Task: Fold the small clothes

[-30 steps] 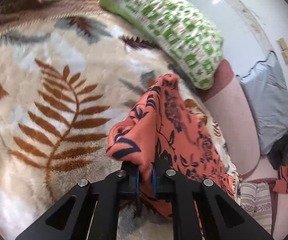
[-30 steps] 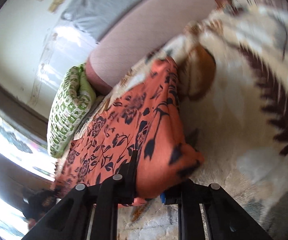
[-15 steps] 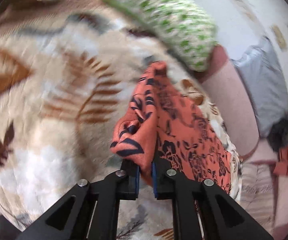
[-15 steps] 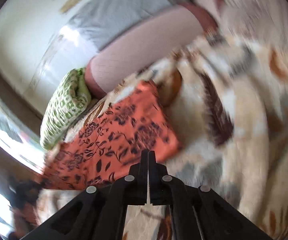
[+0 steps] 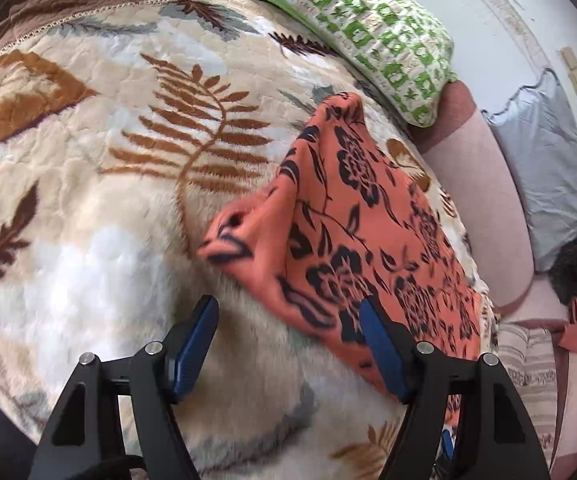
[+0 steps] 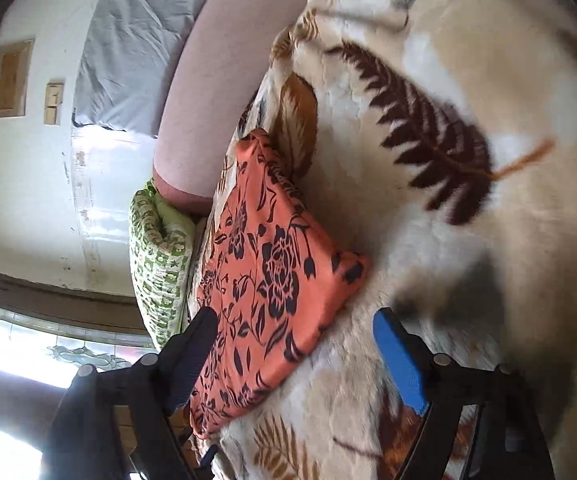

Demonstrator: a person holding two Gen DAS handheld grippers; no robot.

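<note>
— Lying at frame centre on the leaf-print blanket (image 5: 88,184), the orange floral cloth (image 5: 360,220) is seen folded.
— Both the left gripper (image 5: 288,316) and right gripper (image 6: 296,320) have just been spread; nothing is pinched.

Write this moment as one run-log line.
left hand-held gripper: just opened, empty | right hand-held gripper: just opened, empty | orange floral garment: released, lying on blanket

Bright daylight, window (image 6: 48,352) glare, fisheye-bent edges, slight motion blur.
</note>
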